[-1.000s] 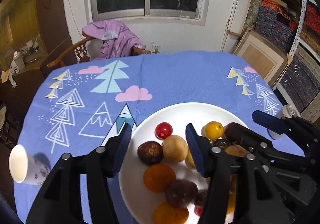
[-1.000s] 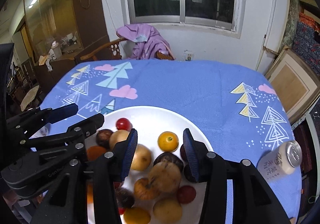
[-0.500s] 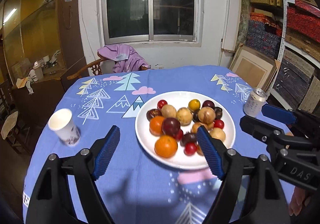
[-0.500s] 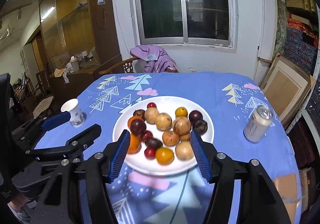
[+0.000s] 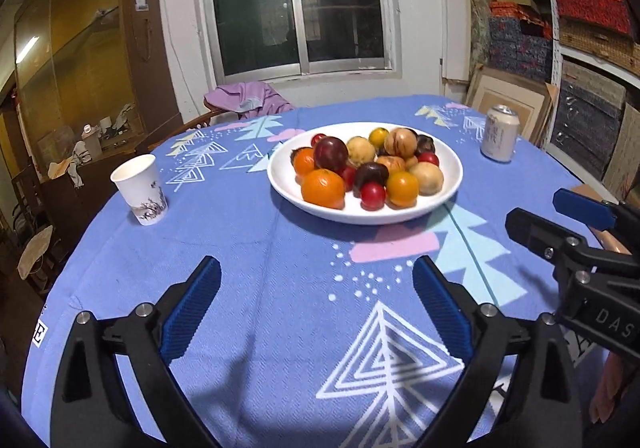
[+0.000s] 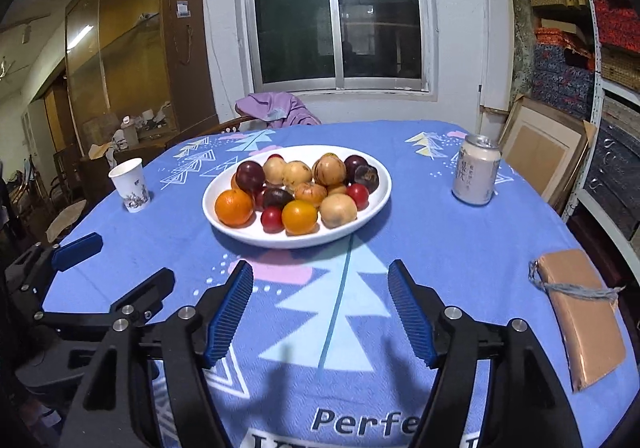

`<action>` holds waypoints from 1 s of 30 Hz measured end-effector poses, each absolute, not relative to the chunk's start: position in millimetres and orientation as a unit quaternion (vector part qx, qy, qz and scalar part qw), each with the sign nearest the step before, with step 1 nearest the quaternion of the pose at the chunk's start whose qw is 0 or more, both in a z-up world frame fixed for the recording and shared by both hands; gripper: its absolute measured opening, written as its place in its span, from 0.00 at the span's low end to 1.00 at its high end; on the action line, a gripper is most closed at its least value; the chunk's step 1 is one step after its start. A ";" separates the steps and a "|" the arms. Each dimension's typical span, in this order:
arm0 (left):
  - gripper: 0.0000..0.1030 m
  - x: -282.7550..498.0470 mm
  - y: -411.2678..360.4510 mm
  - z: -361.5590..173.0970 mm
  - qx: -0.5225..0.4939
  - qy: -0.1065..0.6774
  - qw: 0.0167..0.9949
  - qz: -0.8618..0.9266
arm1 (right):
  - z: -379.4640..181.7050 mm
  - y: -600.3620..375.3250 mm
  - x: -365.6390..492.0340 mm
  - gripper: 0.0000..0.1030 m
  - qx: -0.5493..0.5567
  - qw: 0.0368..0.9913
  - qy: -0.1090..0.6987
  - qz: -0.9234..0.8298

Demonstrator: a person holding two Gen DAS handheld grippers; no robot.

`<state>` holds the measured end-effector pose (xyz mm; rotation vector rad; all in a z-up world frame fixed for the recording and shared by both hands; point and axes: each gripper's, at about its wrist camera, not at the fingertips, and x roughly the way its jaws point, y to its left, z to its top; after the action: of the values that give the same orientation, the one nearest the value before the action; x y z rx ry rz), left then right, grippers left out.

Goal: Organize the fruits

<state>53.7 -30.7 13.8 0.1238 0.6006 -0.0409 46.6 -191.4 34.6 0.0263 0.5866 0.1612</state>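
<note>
A white plate [image 5: 448, 184] [image 6: 380, 194] sits mid-table, piled with several fruits: an orange [image 5: 323, 188] [image 6: 234, 207], a yellow-orange fruit [image 5: 402, 189] [image 6: 299, 217], red cherry tomatoes [image 5: 373, 195], dark plums [image 6: 250, 175] and tan round fruits [image 6: 338, 210]. My left gripper [image 5: 316, 312] is open and empty, low over the near tablecloth, well short of the plate. My right gripper [image 6: 320, 312] is open and empty, also near the front edge. Each gripper shows at the side of the other's view.
A white paper cup [image 5: 139, 195] [image 6: 130, 184] stands at the left. A drink can [image 5: 500, 138] [image 6: 476, 174] stands at the right. A brown pouch [image 6: 580, 312] lies at the right front. A chair with purple cloth [image 6: 276, 110] is behind the table.
Both grippers have pulled back and down from over the plate towards the table's front edge. The plate now looks farther away. Both stay open and empty.
</note>
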 end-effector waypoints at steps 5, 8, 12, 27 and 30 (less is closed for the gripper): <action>0.96 49.3 -32.0 14.2 0.067 0.284 0.956 -0.022 | 30.5 -198.8 40.0 0.84 0.028 0.955 0.285 0.075; 0.96 50.7 -30.8 16.4 0.062 0.288 0.955 -0.024 | 29.7 -199.3 38.9 0.87 0.032 0.956 0.284 0.070; 0.96 51.3 -28.2 17.0 0.051 0.298 0.953 -0.023 | 30.1 -200.7 37.2 0.89 0.036 0.957 0.280 0.069; 0.96 52.3 -13.9 20.3 0.020 0.297 0.955 -0.004 | 29.4 -202.9 29.8 0.95 0.026 0.960 0.272 0.055; 0.96 51.7 -13.8 20.6 0.022 0.293 0.956 0.000 | 29.4 -203.5 29.5 0.95 0.027 0.961 0.271 0.054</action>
<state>51.7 -13.8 20.6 0.0438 0.5940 -0.0006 29.5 -203.5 29.4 0.0550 0.5499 0.1097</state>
